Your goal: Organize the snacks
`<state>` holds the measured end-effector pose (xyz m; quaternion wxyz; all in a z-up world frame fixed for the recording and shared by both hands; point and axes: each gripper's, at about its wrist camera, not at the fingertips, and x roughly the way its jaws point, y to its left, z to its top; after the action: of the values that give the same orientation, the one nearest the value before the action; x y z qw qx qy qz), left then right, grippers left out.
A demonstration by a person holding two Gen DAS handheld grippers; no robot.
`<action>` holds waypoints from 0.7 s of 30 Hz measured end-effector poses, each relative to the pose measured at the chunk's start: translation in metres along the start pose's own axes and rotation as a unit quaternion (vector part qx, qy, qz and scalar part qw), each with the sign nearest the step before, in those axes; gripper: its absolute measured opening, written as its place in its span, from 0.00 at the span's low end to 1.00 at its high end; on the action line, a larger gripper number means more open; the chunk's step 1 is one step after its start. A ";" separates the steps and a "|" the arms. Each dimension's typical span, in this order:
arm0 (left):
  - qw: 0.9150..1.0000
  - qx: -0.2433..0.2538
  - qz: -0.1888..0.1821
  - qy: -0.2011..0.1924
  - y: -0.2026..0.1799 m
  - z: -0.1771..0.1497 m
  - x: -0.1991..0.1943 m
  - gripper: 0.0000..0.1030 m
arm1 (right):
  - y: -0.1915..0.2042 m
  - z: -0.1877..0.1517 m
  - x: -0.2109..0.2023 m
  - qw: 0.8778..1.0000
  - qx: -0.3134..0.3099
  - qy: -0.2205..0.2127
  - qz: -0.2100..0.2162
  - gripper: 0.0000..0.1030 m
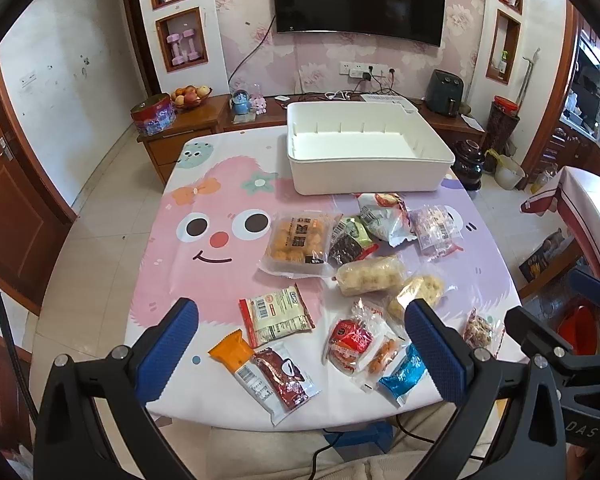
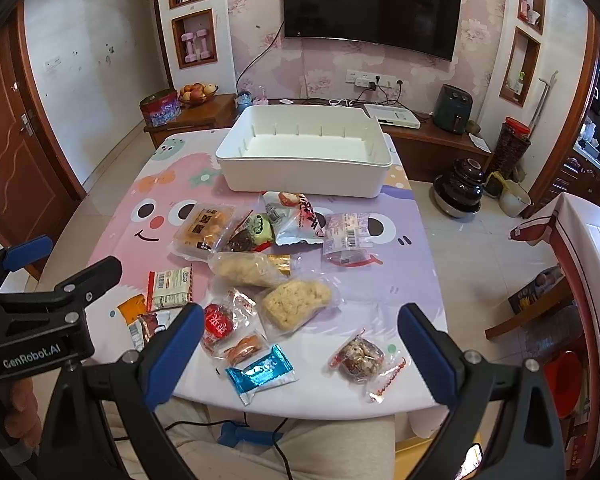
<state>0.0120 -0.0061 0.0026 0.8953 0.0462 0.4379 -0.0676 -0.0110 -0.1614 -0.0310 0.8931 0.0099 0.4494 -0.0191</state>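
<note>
Several wrapped snacks lie loose on the cartoon tablecloth (image 1: 204, 248): a tray of golden cakes (image 1: 298, 242), a white biscuit pack (image 1: 276, 314), an orange-and-maroon bar (image 1: 266, 376), a red packet (image 1: 348, 342), a blue packet (image 2: 260, 372) and a nut cluster (image 2: 358, 356). An empty white bin (image 1: 364, 148) stands at the table's far side, also in the right wrist view (image 2: 304, 152). My left gripper (image 1: 300, 308) is open above the near snacks. My right gripper (image 2: 300, 312) is open over the near edge. Both hold nothing.
A wooden cabinet (image 1: 192, 124) with a fruit bowl (image 1: 190, 96) and a red tin (image 1: 153, 114) stands behind the table. A dark jar (image 2: 462, 186) sits on the floor at right. A wooden chair (image 2: 528, 312) stands to the right. Cables hang below the near edge.
</note>
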 end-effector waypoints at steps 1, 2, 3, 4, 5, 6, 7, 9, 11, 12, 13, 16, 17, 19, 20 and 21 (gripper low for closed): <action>1.000 0.001 -0.002 0.002 0.000 0.000 0.001 1.00 | 0.001 0.000 0.000 1.000 -0.002 0.001 0.002 0.95; 1.000 0.000 -0.004 0.005 0.001 -0.001 0.002 1.00 | 0.002 -0.001 0.001 1.000 -0.005 0.003 0.003 0.95; 1.000 -0.001 -0.004 0.007 0.001 -0.002 0.003 1.00 | 0.003 -0.002 0.002 1.000 -0.008 0.005 0.004 0.95; 1.000 -0.004 -0.006 0.009 0.002 -0.002 0.004 1.00 | 0.005 -0.003 0.002 1.000 -0.012 0.006 0.004 0.95; 1.000 -0.007 -0.011 0.011 0.004 -0.003 0.004 1.00 | 0.006 -0.004 0.003 1.000 -0.016 0.007 0.002 0.95; 1.000 -0.009 -0.014 0.012 0.005 -0.003 0.004 1.00 | 0.007 -0.004 0.004 1.000 -0.019 0.007 0.001 0.95; 1.000 -0.011 -0.014 0.014 0.005 -0.003 0.005 1.00 | 0.009 -0.005 0.004 1.000 -0.023 0.008 0.000 0.95; 1.000 -0.011 -0.010 0.018 0.006 -0.005 0.007 1.00 | 0.011 -0.007 0.006 1.000 -0.029 0.012 0.001 0.95; 1.000 -0.011 -0.006 0.022 0.007 -0.006 0.009 1.00 | 0.013 -0.008 0.008 0.999 -0.032 0.015 0.005 0.95; 1.000 -0.010 -0.004 0.024 0.007 -0.006 0.009 1.00 | 0.014 -0.009 0.009 0.999 -0.034 0.016 0.006 0.95; 1.000 -0.009 -0.003 0.026 0.007 -0.006 0.010 1.00 | 0.016 -0.010 0.010 0.999 -0.035 0.017 0.007 0.95; 1.000 -0.009 -0.001 0.027 0.009 -0.006 0.012 1.00 | 0.018 -0.011 0.011 0.999 -0.039 0.017 0.007 0.95; 1.000 -0.009 0.000 0.028 0.009 -0.006 0.012 1.00 | 0.018 -0.011 0.011 0.999 -0.039 0.018 0.007 0.95; 1.000 -0.011 0.001 0.029 0.010 -0.006 0.013 1.00 | 0.019 -0.012 0.011 0.999 -0.038 0.017 0.007 0.95; 1.000 -0.010 0.001 0.029 0.010 -0.006 0.013 1.00 | 0.019 -0.012 0.011 0.999 -0.038 0.016 0.007 0.95; 1.000 -0.010 0.002 0.030 0.010 -0.006 0.013 1.00 | 0.019 -0.012 0.011 0.999 -0.037 0.017 0.007 0.95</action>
<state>0.0172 0.0039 -0.0108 0.8825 0.0403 0.4648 -0.0603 -0.0128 -0.1426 -0.0467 0.8853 -0.0198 0.4646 0.0040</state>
